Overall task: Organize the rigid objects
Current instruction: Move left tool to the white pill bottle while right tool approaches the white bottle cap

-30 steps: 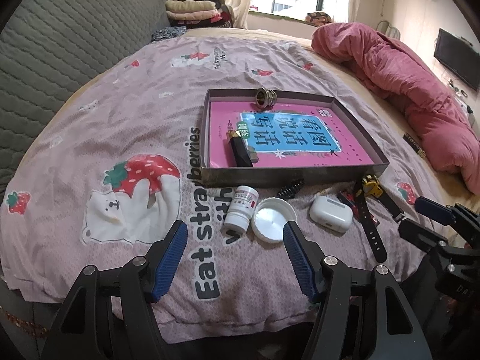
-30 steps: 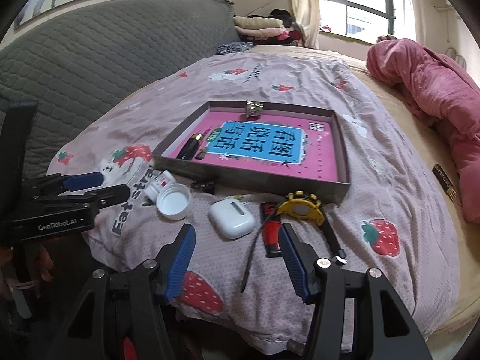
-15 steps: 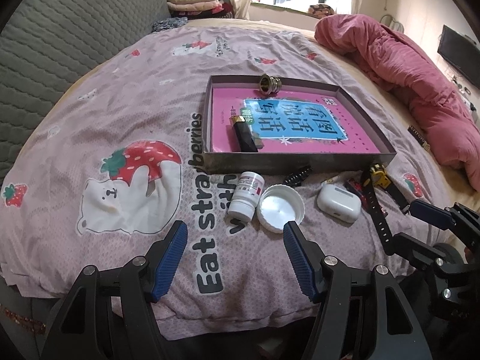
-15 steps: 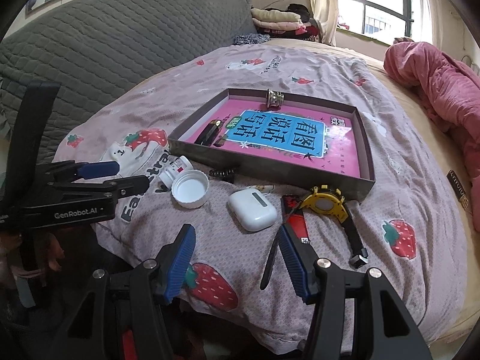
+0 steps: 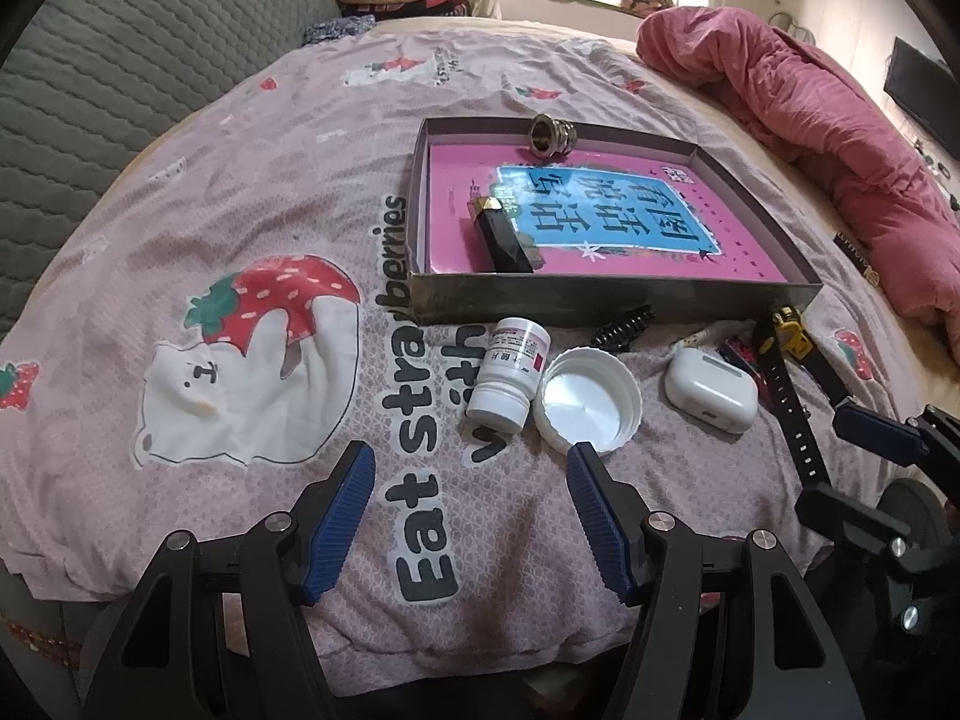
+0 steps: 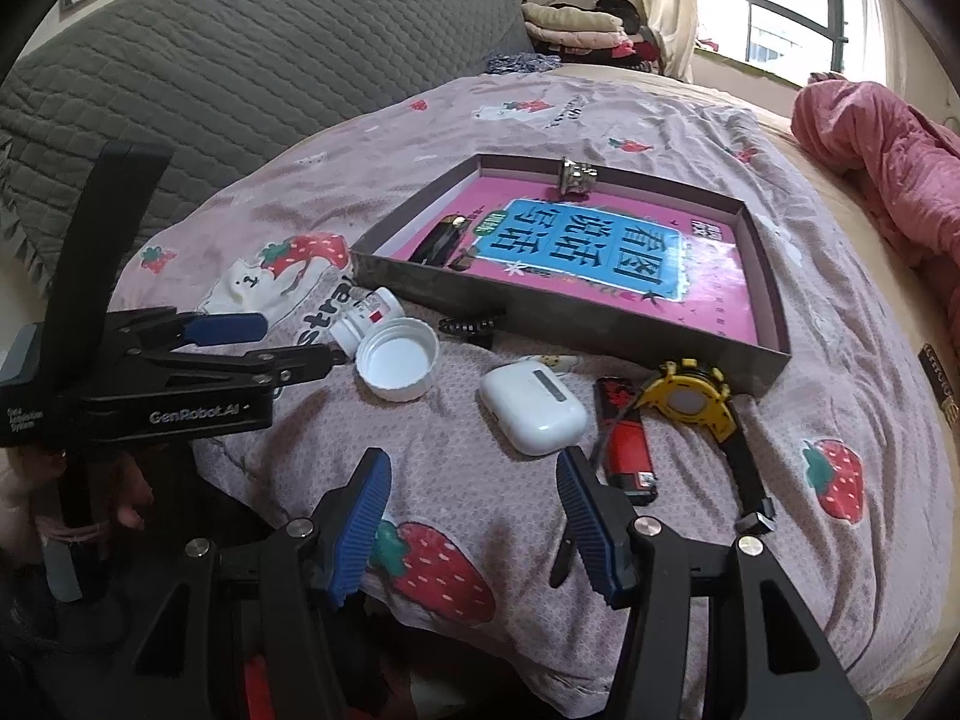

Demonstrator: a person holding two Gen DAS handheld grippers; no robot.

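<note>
Both claws stood wide apart and held nothing: the left gripper [image 5: 471, 483], with ribbed blue pads [image 5: 342, 510] on black plastic arms, hovered over the near edge of the bed, and the right gripper [image 6: 474, 492] did the same a little to the right. Just ahead of the left gripper lay a small white pill bottle [image 5: 509, 371] on its side, touching a round white plastic cap [image 5: 589, 399] that lay with its hollow side up. Ahead of the right gripper, between its fingers in the view, lay a smooth white earbud case [image 6: 533, 407] with rounded corners; beside it were a red lighter [image 6: 627, 441] and a yellow watch [image 6: 690, 399] with a black strap. A ridged black hair clip [image 5: 623, 327] lay against the front wall of a shallow cardboard box lid [image 5: 600, 303]. Inside this lid were a black lipstick tube [image 5: 498, 234] with a gold band and a shiny metal fitting [image 5: 552, 133] at the far wall. Everything rested on a pink strawberry-print bedsheet [image 5: 270, 192] of waffle texture.
</note>
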